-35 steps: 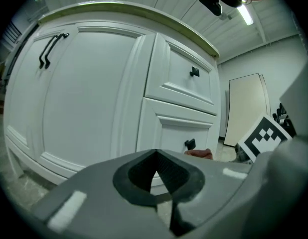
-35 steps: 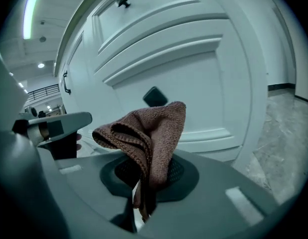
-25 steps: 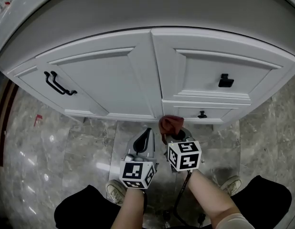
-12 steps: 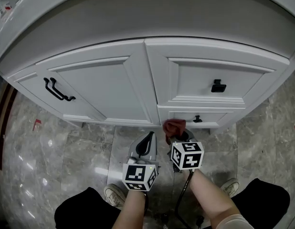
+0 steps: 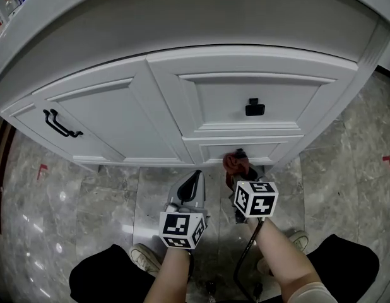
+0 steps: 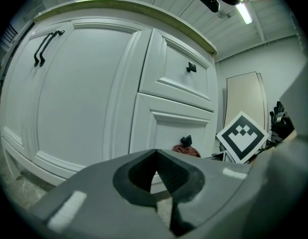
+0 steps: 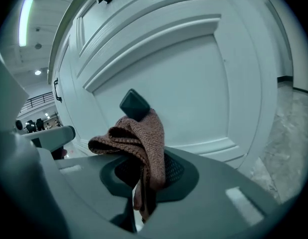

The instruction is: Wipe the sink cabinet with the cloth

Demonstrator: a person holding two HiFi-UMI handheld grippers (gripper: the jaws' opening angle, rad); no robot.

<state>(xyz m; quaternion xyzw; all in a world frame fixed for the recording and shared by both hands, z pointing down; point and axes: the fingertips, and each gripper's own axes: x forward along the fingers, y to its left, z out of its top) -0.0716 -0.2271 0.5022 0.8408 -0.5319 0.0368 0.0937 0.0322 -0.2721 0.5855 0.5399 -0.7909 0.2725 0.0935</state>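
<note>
A white sink cabinet (image 5: pixel 151 112) fills the upper head view, with a door on the left and two drawers on the right. My right gripper (image 5: pixel 240 169) is shut on a reddish-brown knitted cloth (image 5: pixel 235 162) and holds it against the lower drawer front (image 7: pixel 194 98), beside that drawer's black knob (image 7: pixel 135 105). The cloth (image 7: pixel 139 141) bunches up out of the closed jaws. My left gripper (image 5: pixel 190 185) hangs shut and empty over the floor, a little left of the right one, short of the cabinet (image 6: pixel 94 93).
The door carries a pair of black bar handles (image 5: pixel 59 124). A black knob (image 5: pixel 254 107) sits on the upper drawer. Grey marble floor (image 5: pixel 69 201) lies below the cabinet. The person's shoes (image 5: pixel 144 256) and dark trouser legs show at the bottom.
The right gripper with the cloth has shifted right along the lower drawer and now covers its knob area. The view has swung, so the cabinet sits further left. The left gripper barely moved.
</note>
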